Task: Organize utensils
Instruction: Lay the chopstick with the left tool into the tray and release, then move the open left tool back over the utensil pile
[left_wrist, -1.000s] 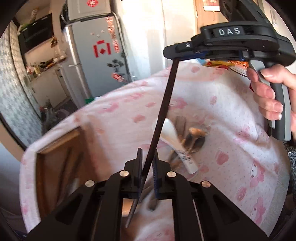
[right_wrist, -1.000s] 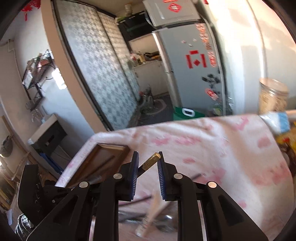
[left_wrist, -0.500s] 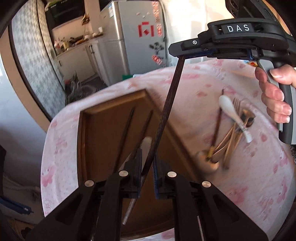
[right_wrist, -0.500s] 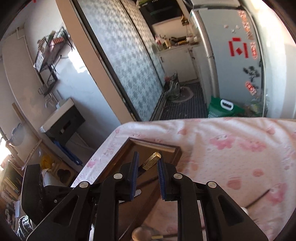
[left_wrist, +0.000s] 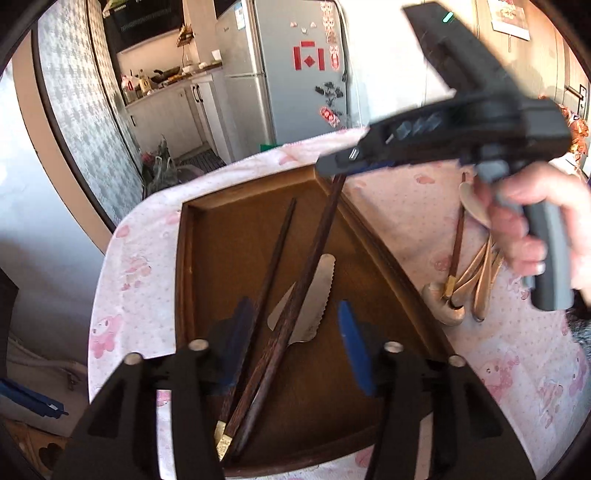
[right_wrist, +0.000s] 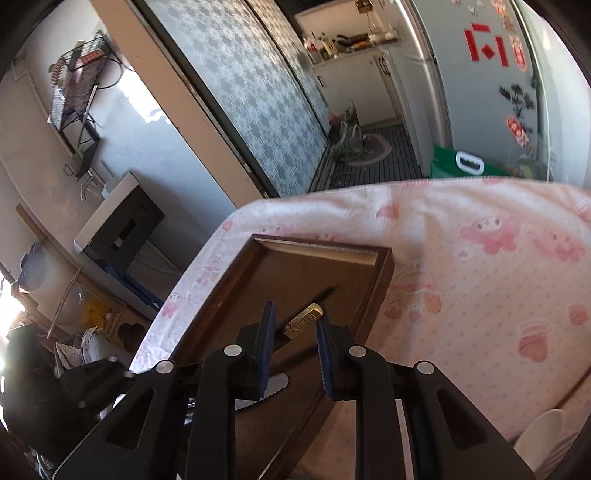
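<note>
A brown wooden tray (left_wrist: 184, 258) lies on the pink tablecloth. It holds a dark chopstick (left_wrist: 275, 258) and a serrated knife (left_wrist: 314, 288). My left gripper (left_wrist: 293, 306) hangs over the tray, its jaws opening wide. A second dark chopstick (left_wrist: 317, 240) runs between the left pads without touching them. Its upper end sits in my right gripper (left_wrist: 332, 171), gripped by a hand. In the right wrist view the gold-capped end (right_wrist: 303, 321) pokes out between the right gripper (right_wrist: 294, 314) pads. Those jaws are starting to open, and the pads still hold the stick above the tray (right_wrist: 321, 245).
A pile of loose utensils (left_wrist: 476, 280), with spoons and one more chopstick (left_wrist: 458, 236), lies on the cloth right of the tray. A white spoon (right_wrist: 543, 424) shows at the lower right. The table edge drops off behind and left of the tray. A fridge and kitchen stand beyond.
Both grippers have carried the chopstick from the pile to over the tray. The left jaws, shut on it before, now stand wide apart. The right gripper has come lower.
</note>
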